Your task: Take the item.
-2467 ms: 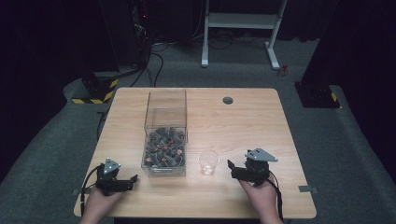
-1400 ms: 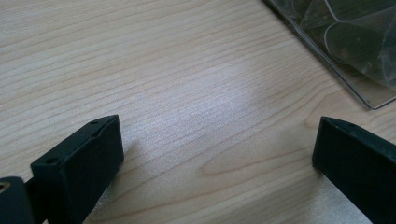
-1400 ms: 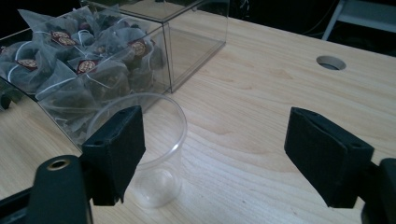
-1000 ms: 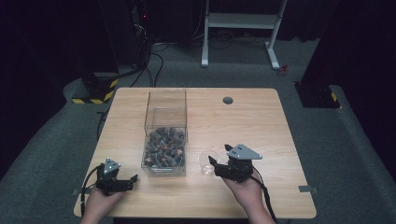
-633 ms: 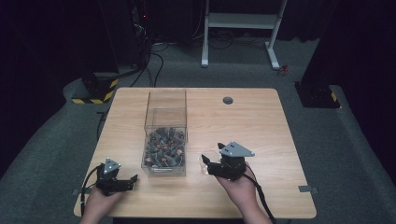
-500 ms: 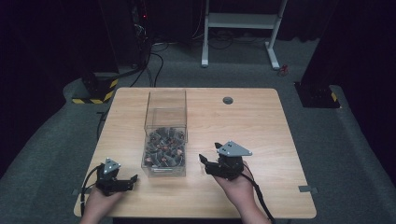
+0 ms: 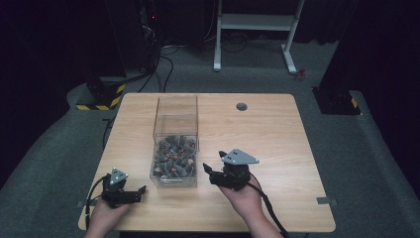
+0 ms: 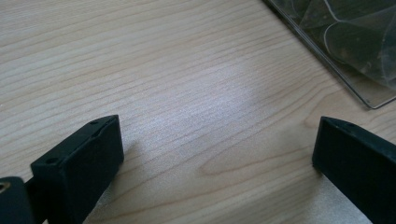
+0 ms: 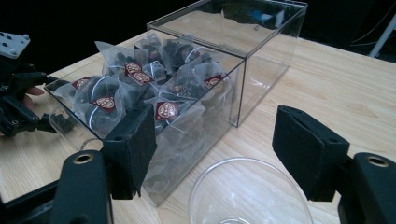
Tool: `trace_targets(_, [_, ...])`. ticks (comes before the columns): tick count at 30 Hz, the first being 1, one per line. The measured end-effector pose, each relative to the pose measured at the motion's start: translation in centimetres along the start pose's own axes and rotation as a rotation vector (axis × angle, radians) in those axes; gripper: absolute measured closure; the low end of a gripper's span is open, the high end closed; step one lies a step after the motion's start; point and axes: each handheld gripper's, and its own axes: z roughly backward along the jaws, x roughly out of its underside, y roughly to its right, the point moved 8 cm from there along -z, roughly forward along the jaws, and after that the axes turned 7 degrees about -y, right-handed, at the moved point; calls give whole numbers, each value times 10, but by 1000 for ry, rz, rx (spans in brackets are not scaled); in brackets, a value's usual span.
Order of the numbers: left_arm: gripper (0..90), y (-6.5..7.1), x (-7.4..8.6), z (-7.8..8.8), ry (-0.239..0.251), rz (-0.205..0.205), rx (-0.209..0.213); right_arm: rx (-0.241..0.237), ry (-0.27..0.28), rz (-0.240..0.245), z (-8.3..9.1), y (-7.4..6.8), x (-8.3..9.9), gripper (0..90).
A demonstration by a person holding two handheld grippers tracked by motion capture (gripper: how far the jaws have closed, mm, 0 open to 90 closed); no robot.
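A clear plastic cup [image 9: 252, 198] stands empty on the wooden table [image 7: 277, 129], just right of a clear box [image 7: 176, 144]. The box's near half holds several pyramid tea bags [image 9: 140, 84] with red tags. My right gripper [image 9: 217, 144] is open, one jaw on either side of the cup, with nothing pinched. In the high view the right gripper [image 7: 214, 161] sits close to the box's near right corner and covers the cup. My left gripper [image 7: 138, 193] rests open near the table's front left, its jaws over bare wood in the left gripper view [image 8: 219, 149].
The box's far half is empty and its top is open. A small round grommet [image 7: 241, 106] sits at the table's back. A corner of the box [image 8: 355, 60] lies just beyond the left jaws. A white desk frame [image 7: 257, 29] stands on the floor behind.
My right gripper has moved left from the table's right side to the cup beside the box and now straddles it. The left gripper has not moved.
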Motion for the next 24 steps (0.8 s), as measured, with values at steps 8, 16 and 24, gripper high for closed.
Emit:
trace_targets(8, [22,0,0,0,0,0,0,-18,-10,15,-8,-9,-2,324])
trace_targets(16, [21,0,0,0,-2,-5,1,-45,-16,17,-15,-19,-6,333])
trace_targets(24, [22,0,0,0,-1,-6,3,-77,-28,41,-24,-35,-10,352])
